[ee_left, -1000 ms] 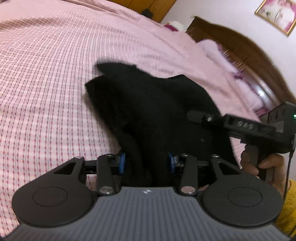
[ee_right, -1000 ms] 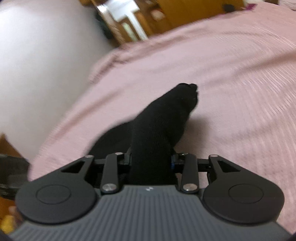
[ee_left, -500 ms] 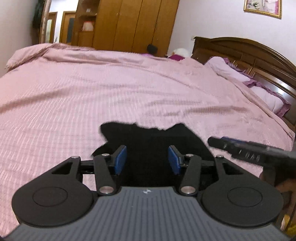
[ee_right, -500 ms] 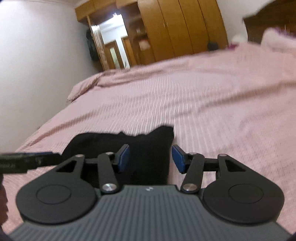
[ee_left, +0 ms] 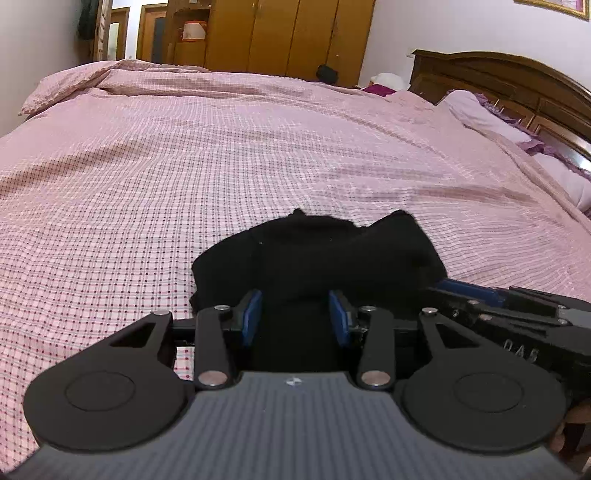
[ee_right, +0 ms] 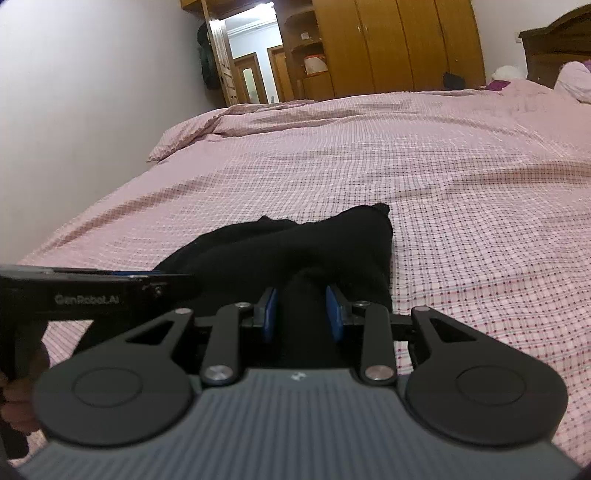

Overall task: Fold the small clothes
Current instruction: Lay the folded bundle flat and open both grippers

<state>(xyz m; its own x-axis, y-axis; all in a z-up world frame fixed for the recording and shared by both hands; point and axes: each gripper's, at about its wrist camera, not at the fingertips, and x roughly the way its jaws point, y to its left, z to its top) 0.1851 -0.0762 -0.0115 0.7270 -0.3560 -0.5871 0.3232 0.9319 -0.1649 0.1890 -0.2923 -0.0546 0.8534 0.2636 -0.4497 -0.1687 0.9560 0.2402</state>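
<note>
a wide bed covered in a pink checked cotton bedspread [ee_left: 184,177] is filling most of both views, running from the near edge to the far wall. behind it a tall orange-brown wooden wardrobe [ee_left: 288,33] is standing along the far wall, and a dark carved wooden headboard [ee_left: 517,81] is rising at the far right, with pale lilac pillows [ee_left: 480,114] lying against it. an open doorway [ee_right: 255,70] is showing at the far left of the wardrobe in the right wrist view.

a small black knitted garment [ee_left: 321,258] is lying bunched on the near part of the bedspread, its far edge forming two soft peaks. its near end is rising off the bed into both tools.

the left gripper [ee_left: 295,321] is sitting at the near left of the garment; a thick fold of the black fabric is filling the gap between its blue pads, and its jaws have just been closing on it. the right gripper [ee_right: 301,314] is at the near right side, its blue pads pressing a narrower roll of the same garment, its jaws also having just been closing. the two tools are lying just beside each other: each is showing in the other's view as a black bar crossing the garment's near edge. a hand [ee_right: 18,398] is gripping the left tool's handle.
</note>
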